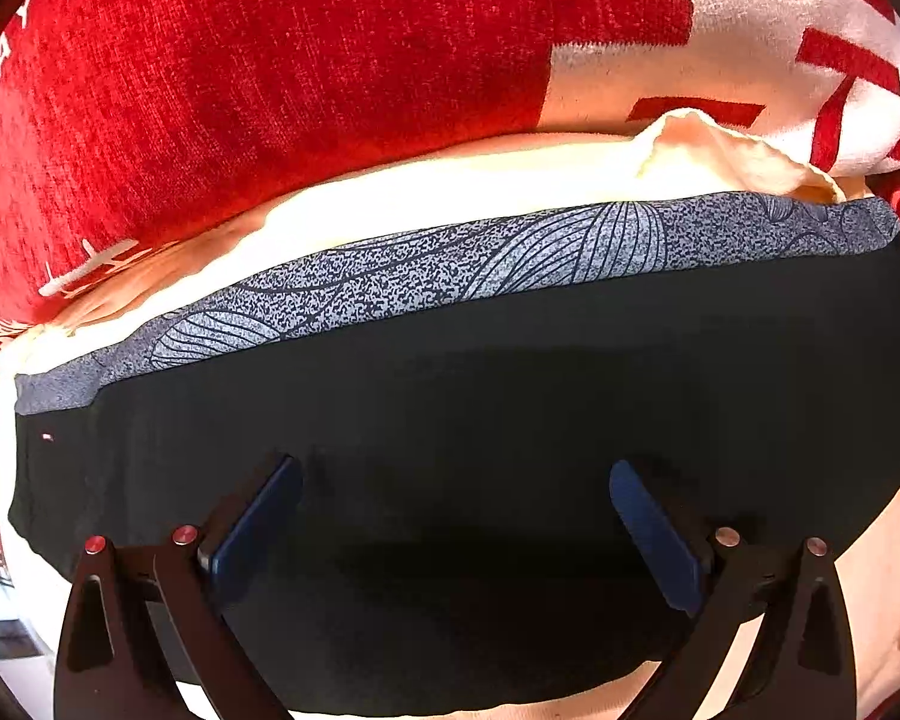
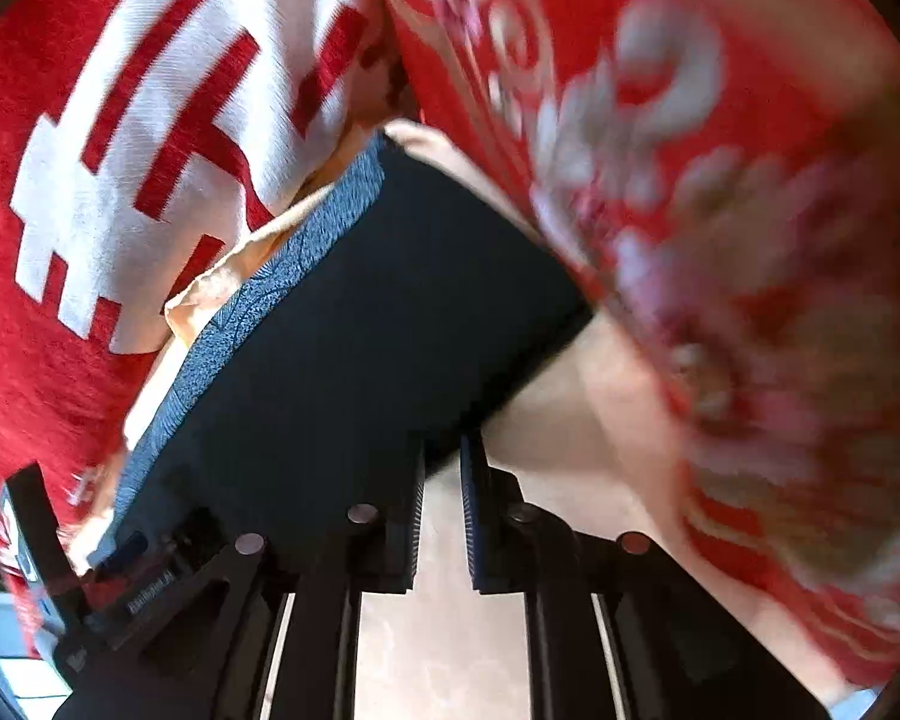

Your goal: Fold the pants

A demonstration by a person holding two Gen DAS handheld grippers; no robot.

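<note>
Nearest in the left wrist view, the left tool point(image 1: 456, 480) is seen spread wide above the folded black pants point(image 1: 510, 396), nothing gripped. In the right wrist view, the right tool point(image 2: 443, 468) is nearly pressed together, only a narrow empty gap left, at the pants' edge. The pants are laid on a cream sheet point(image 1: 450, 180), grey patterned waistband point(image 1: 510, 252) farther off. Beyond, a red-and-white blanket point(image 1: 270, 60) is seen.

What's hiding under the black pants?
A cream cloth peeks out beside the black pants, past their grey patterned band, on a red and white blanket. Whatever lies directly beneath the pants is covered.
</note>
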